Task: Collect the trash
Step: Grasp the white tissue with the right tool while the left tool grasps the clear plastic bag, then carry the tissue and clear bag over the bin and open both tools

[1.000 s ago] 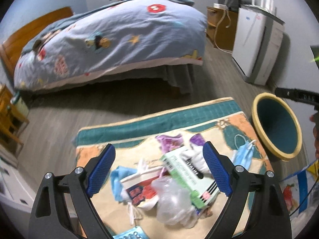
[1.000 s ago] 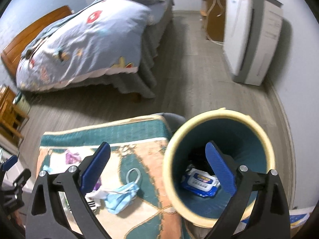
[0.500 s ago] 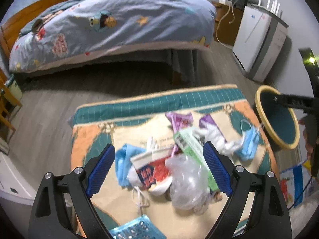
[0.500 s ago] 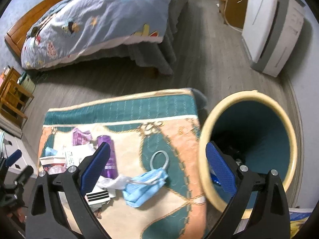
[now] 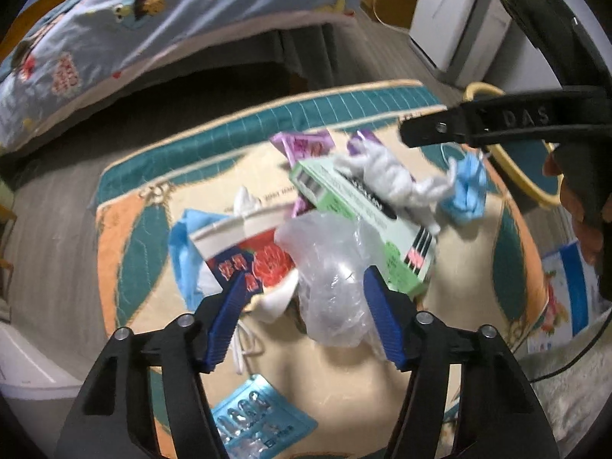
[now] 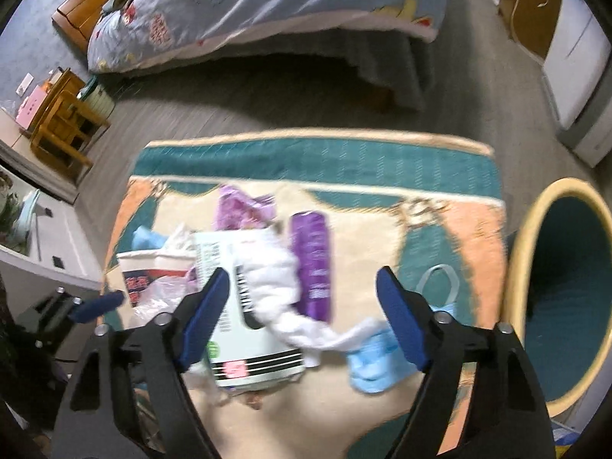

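A heap of trash lies on a patterned rug [image 5: 126, 237]. My left gripper [image 5: 306, 315] hovers low over it, jaws closing around a clear plastic bag [image 5: 329, 264]. Its left pad sits by a red-printed paper cup [image 5: 248, 252], and I see no pad pressing. My right gripper [image 6: 304, 317] hangs over a white crumpled tissue [image 6: 275, 279], a purple tube [image 6: 311, 264] and a green-white box [image 6: 237, 329]. Its jaws are closing too, touching nothing. A blue face mask [image 6: 378, 359] lies under its right finger. The yellow-rimmed bin [image 6: 520, 267] stands at the rug's right.
A bed with a blue quilt [image 5: 153, 19] fills the back. A white appliance [image 5: 455, 19] stands against the right wall. A wooden stool [image 6: 65, 126] and white furniture [image 6: 46, 229] are at the left. A blister pack [image 5: 252, 420] and a blue cloth [image 5: 183, 244] lie near me.
Both grippers came down closer to the pile and their jaws narrowed. The right one swung left from over the bin to over the tissue and box.
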Demonstrator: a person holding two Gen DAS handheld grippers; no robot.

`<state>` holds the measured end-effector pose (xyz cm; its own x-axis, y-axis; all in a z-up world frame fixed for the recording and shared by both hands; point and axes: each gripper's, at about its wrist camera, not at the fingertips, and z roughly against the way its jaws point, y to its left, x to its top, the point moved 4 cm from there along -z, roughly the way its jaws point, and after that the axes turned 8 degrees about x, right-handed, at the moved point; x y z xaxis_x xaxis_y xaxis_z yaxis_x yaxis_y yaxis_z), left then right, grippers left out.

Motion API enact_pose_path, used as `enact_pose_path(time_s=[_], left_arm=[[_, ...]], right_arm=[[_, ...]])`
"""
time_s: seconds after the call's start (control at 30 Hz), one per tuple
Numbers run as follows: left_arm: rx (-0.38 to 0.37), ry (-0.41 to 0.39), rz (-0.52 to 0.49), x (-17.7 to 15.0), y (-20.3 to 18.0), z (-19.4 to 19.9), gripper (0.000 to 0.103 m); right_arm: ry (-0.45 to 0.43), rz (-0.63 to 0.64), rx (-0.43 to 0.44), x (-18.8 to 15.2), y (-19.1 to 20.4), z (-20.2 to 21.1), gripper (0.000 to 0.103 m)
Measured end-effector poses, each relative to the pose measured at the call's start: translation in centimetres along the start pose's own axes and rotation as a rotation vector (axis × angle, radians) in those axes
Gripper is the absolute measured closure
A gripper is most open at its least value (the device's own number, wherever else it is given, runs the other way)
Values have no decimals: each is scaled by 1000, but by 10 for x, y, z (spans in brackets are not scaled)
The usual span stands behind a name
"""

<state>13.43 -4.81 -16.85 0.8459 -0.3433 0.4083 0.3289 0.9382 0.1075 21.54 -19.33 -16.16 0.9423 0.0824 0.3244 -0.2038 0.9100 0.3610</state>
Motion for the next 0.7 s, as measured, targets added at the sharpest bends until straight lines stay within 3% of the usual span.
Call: enact_pose_path(time_s=[0.1,0.17,0.27,0.33,0.4,0.7], left_arm=[[-12,22,-10,-4,0,-4,54],[-25,28,-18,-5,0,-3,73],[-34,30,-26,-4,1,-1,87],[-41,31,-28,-3,2,0,91],[-42,20,-27,-2,3,4,95],[-27,-67,-18,7,6,33,97]], right_arm=[[53,-15,18,-4,7,-15,41],[84,-23,22,-7,11,-23,44],[117,-25,22,-11,15,-33,54],[138,-32,33,-13,16,-38,61],[161,-39,36,-16,17,-42,78],[82,-9,50,-13,31,-4,81]])
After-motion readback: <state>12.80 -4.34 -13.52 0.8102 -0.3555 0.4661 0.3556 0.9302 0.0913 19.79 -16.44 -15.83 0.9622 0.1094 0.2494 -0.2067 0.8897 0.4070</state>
